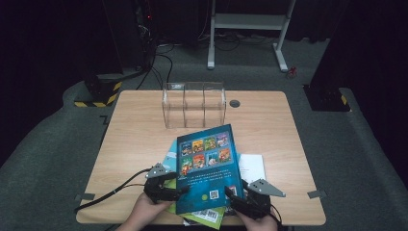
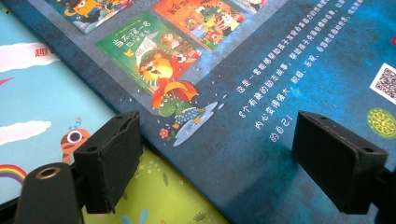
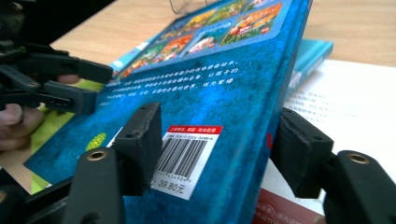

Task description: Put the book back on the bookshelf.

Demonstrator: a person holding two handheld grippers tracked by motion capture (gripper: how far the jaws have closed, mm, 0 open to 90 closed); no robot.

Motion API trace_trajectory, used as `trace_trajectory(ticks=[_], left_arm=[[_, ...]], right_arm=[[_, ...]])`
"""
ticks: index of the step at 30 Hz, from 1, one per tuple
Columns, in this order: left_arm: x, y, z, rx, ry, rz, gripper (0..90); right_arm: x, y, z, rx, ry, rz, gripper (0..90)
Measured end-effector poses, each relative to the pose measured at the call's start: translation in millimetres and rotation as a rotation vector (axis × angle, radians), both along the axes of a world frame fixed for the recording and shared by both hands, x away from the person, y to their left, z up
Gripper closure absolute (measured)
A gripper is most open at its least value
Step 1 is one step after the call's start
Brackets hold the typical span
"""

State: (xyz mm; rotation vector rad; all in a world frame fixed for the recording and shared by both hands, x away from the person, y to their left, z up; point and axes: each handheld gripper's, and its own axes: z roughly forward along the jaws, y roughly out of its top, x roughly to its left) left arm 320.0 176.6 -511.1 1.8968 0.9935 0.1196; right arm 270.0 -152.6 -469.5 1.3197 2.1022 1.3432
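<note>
Lifting the top book off a small pile is judged to be the step in hand. The blue book (image 1: 208,168) is seen tilted in the high view, its near end raised between the two grippers at the front edge of the desk (image 1: 134,139), its far end pointing toward the clear acrylic organiser (image 1: 194,103) standing further back.

The right gripper (image 3: 215,154) is set astride the book's near right corner: the jaws stand at a middling width, one on the cover by the barcode sticker, the other beyond the spine edge. Whether the pads already press cannot be told with certainty; a slight gap seems to remain at the spine side. The left gripper (image 2: 219,154) is held wide over the book's left edge, with nothing pinched between its jaws.

The next move is judged to call for a firm closing of the right gripper on the corner and a hold by the left one on the opposite edge, so that the book can be carried level, or stood upright, toward the organiser's compartments.

The book is a thin hardback, its deep blue back cover bearing a grid of small cover pictures, white text, a QR code and a price label. Beneath it a green book (image 1: 211,215), a light blue one (image 2: 42,93) and a white sheet (image 1: 252,166) are spread.
</note>
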Motion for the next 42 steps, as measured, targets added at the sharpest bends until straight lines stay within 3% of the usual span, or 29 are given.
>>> trace_trajectory(ticks=[5, 10, 15, 19, 21, 23, 24, 25, 27, 29, 34, 36, 40, 42], left_arm=[[0.8, 2.2, -0.1, -0.012, 0.010, -0.004, 16.4], [1.3, 6.3, 0.5, -0.001, 0.023, 0.025, 16.5], [2.1, 10.6, -0.3, -0.002, 0.031, 0.038, 14.9], [1.6, 10.3, -0.8, -0.009, 0.031, 0.041, 14.5], [1.3, 10.0, -1.1, -0.008, 0.028, 0.042, 14.2], [0.6, 9.5, -1.5, -0.016, 0.022, 0.028, 15.3], [0.6, 9.5, -1.5, -0.016, 0.022, 0.028, 15.0], [0.0, 9.5, -1.6, -0.006, 0.017, 0.029, 15.3], [0.6, 10.0, -1.4, -0.011, 0.023, 0.028, 15.5], [1.3, 10.6, -1.3, -0.016, 0.028, 0.026, 15.8], [0.7, 10.6, -2.0, 0.000, 0.006, 0.031, 17.3], [0.9, 10.8, -1.9, 0.002, 0.009, 0.035, 17.7], [1.3, 12.5, -1.9, 0.011, 0.011, 0.057, 17.4], [3.4, 16.6, -1.9, -0.004, 0.028, 0.072, 18.4]], right_arm=[[-3.9, 0.7, 3.3, 0.001, -0.038, 0.016, 40.6], [-5.8, 1.1, 3.9, -0.003, -0.057, 0.025, 41.3], [-10.3, 3.6, 6.8, -0.014, -0.117, 0.044, 42.0], [-11.3, 3.8, 7.3, -0.017, -0.125, 0.048, 42.3], [-10.1, 2.9, 6.7, -0.013, -0.106, 0.047, 42.3], [-5.9, 0.3, 3.6, 0.013, -0.046, 0.062, 42.6], [-5.9, 0.3, 3.6, 0.013, -0.046, 0.062, 42.6], [-2.0, -1.5, 0.4, 0.030, 0.011, 0.078, 42.7], [-0.8, -2.7, 0.0, 0.036, 0.024, 0.081, 42.7], [5.1, -7.7, -0.1, 0.053, 0.067, 0.111, 42.7], [20.7, -9.9, -0.2, 0.046, 0.104, 0.114, 40.6], [33.5, -10.2, -1.8, 0.027, 0.154, 0.122, 39.5], [30.5, -11.0, 1.5, 0.034, 0.171, 0.166, 41.7], [16.7, -5.8, 5.8, -0.001, 0.168, 0.214, 38.6]])
